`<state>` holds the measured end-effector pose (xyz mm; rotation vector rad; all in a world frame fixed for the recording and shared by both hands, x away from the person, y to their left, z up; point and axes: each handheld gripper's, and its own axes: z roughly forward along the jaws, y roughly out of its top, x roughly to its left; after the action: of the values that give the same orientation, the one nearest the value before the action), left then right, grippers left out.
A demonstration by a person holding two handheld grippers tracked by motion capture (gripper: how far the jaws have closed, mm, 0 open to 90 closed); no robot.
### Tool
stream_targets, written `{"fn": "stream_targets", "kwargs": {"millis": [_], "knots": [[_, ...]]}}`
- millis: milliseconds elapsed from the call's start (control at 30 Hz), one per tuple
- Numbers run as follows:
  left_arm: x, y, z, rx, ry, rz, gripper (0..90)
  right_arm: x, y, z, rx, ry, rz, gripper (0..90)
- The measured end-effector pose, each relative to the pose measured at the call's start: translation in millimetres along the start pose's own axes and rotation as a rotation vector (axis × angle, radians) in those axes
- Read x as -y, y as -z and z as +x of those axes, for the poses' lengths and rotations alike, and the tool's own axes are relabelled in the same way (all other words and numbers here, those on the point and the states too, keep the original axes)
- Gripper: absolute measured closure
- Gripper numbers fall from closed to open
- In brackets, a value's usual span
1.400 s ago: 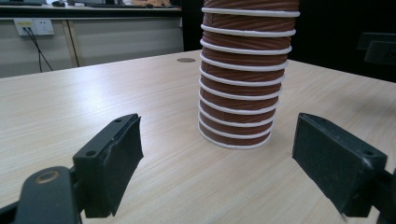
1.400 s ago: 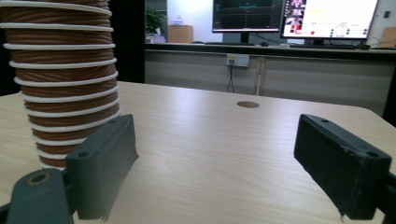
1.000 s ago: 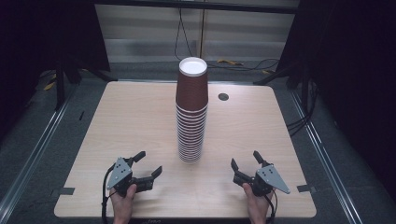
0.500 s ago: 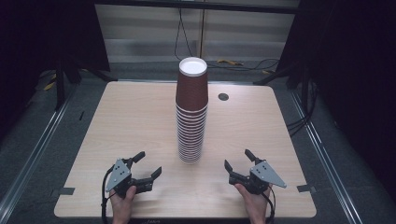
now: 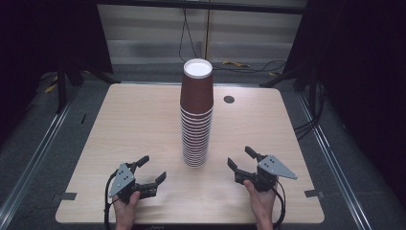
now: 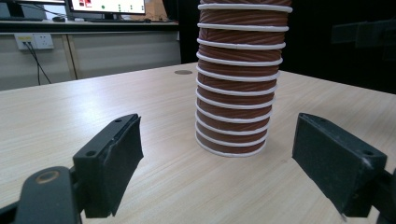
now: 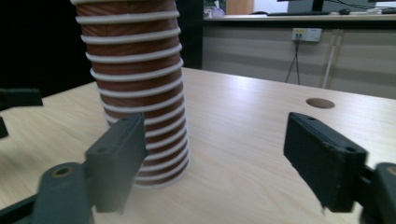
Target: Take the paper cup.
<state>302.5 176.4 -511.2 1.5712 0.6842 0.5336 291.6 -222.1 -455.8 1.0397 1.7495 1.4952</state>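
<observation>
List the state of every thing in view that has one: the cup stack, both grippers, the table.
Stack of paper cups: upright, nested mouth-down, standing on the table, touched by neither gripper.
Left gripper: open, empty, held low near the table's front edge, aimed at the stack.
Right gripper: open, empty, held just above the table, apart from the stack.
Table: bare wood; a round hole behind the stack.

Both gripper views cut off the cup stack [image 6: 237, 79] at the top edge.

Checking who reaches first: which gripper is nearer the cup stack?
Right gripper, slightly: just right of the cup stack base. Left gripper sits farther off, lower left.
</observation>
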Motion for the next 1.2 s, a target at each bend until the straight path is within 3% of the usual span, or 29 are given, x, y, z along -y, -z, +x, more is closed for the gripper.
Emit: {"fn": "stream_targets", "kwargs": {"millis": [167, 333, 600, 800, 1133, 1200], "knots": [[0.1, 0.2, 0.1, 0.001, 0.001, -0.002, 15.6, -12.8, -2.9, 2.2, -0.046, -0.01, -0.025, 19.3], [0.3, 0.4, -0.6, -0.001, -0.001, -0.009, 15.6, -28.9, -5.6, 4.1, -0.115, -0.014, 0.003, 13.5], [0.3, 0.4, -0.6, 0.001, -0.002, -0.01, 15.6, -56.9, -13.3, 5.4, -0.207, 0.012, 0.029, 13.8], [0.3, 0.6, -0.5, 0.006, -0.01, -0.008, 15.6, -75.0, -17.8, 7.3, -0.269, 0.032, 0.003, 18.0], [0.4, 0.7, -0.9, 0.005, -0.008, -0.008, 15.6, -102.1, -26.8, 10.5, -0.324, 0.057, 0.002, 15.0], [0.3, 0.7, -0.6, 0.005, -0.012, -0.007, 15.6, -109.4, -28.0, 8.5, -0.333, 0.05, -0.02, 15.2]]}}
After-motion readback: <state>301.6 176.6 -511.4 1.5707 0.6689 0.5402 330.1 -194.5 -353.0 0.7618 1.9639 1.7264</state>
